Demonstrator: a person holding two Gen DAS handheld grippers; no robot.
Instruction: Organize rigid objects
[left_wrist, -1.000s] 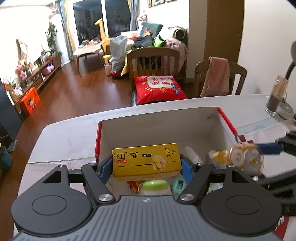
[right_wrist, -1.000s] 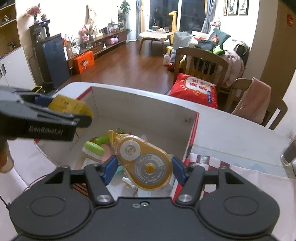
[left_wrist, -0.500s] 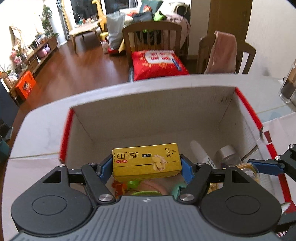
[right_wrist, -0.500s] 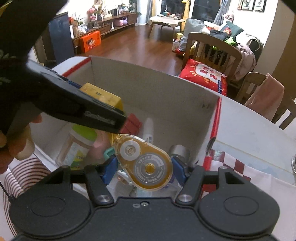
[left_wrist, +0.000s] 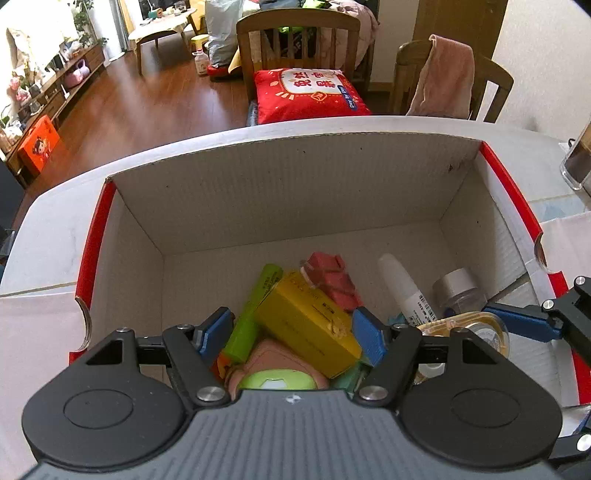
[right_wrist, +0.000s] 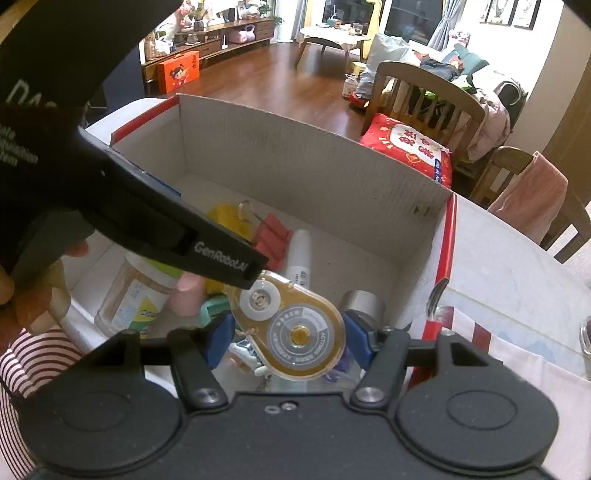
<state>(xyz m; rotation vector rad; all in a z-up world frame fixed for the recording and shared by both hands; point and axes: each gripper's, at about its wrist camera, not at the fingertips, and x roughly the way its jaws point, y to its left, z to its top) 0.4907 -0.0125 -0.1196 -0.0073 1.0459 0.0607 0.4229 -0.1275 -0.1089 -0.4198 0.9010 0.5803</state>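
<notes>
Both views are evenly lit by soft indoor light; dark windows (right_wrist: 402, 18) sit at twelve o'clock in the right view. Overexposed glare washes the wall (left_wrist: 33, 33) at ten o'clock in the left view. Fisheye bending curves the edges, corners vignette black, and the nearest black housing (right_wrist: 74, 55) is blurred.

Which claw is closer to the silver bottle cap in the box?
Right. The right claw, holding the tape roll, sits right beside the silver cap. The left claw hangs farther off, over the yellow box.
</notes>
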